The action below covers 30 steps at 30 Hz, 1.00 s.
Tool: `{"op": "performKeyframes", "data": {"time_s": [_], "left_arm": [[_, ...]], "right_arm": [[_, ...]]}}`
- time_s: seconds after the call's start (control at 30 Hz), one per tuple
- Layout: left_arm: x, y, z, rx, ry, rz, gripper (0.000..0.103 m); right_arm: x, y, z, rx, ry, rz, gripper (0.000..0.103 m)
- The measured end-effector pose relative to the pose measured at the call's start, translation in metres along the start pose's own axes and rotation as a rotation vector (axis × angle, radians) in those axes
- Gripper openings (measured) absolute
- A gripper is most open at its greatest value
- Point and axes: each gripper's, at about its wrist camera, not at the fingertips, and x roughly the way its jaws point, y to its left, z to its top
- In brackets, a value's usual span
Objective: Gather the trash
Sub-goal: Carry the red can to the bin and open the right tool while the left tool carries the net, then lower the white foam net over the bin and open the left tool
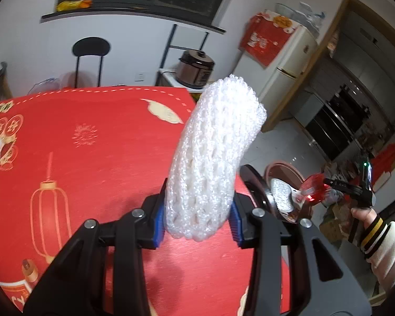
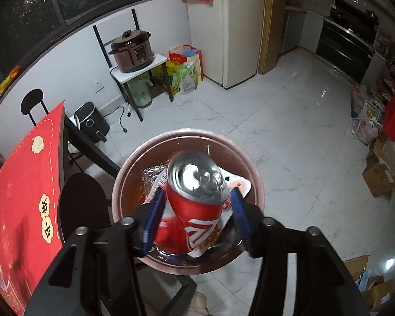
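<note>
A white foam fruit net (image 1: 218, 142) stands up from my left gripper (image 1: 197, 210), whose blue pads press its lower end, above the red tablecloth (image 1: 92, 144). In the right wrist view my right gripper (image 2: 196, 197) hangs over a round brown trash bin (image 2: 187, 131). A dented red soda can (image 2: 194, 205) sits between its blue pads with a narrow gap on each side. White paper and clear wrap lie in the bin. The left wrist view shows the right gripper (image 1: 326, 184) and the can (image 1: 313, 187) by the bin (image 1: 284, 169).
A black stool (image 2: 81, 202) stands between the table edge (image 2: 52, 142) and the bin. On the floor are an air fryer (image 2: 92, 122), a small table with a pressure cooker (image 2: 133, 51), bags, a fridge (image 2: 242, 39) and cardboard boxes (image 2: 381, 173). A sleeve (image 1: 381, 247) shows at the right.
</note>
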Motion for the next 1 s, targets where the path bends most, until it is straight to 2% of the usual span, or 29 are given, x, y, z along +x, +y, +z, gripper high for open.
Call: {"op": "performKeyframes", "data": {"time_s": [0.1, 0.2, 0.27, 0.43, 0.77, 1.0], "left_arm": [[0.007, -0.017, 0.002, 0.030, 0.005, -0.024, 0.041], [0.014, -0.032, 0.004, 0.056, 0.011, -0.043, 0.041], [0.020, -0.045, 0.005, 0.079, 0.019, -0.060, 0.041], [0.041, -0.084, 0.008, 0.137, 0.044, -0.105, 0.041], [0.098, -0.174, 0.012, 0.255, 0.117, -0.190, 0.041], [0.159, -0.240, 0.012, 0.288, 0.206, -0.240, 0.042]], "right_arm": [[-0.007, -0.004, 0.001, 0.003, -0.012, 0.008, 0.063], [-0.017, -0.006, 0.001, 0.001, -0.034, 0.009, 0.074], [-0.026, -0.005, 0.000, -0.005, -0.055, 0.010, 0.085], [-0.051, -0.007, -0.001, -0.023, -0.090, 0.026, 0.096], [-0.098, -0.038, -0.011, 0.010, -0.143, 0.026, 0.098], [-0.114, -0.068, -0.024, 0.043, -0.144, 0.020, 0.098]]}}
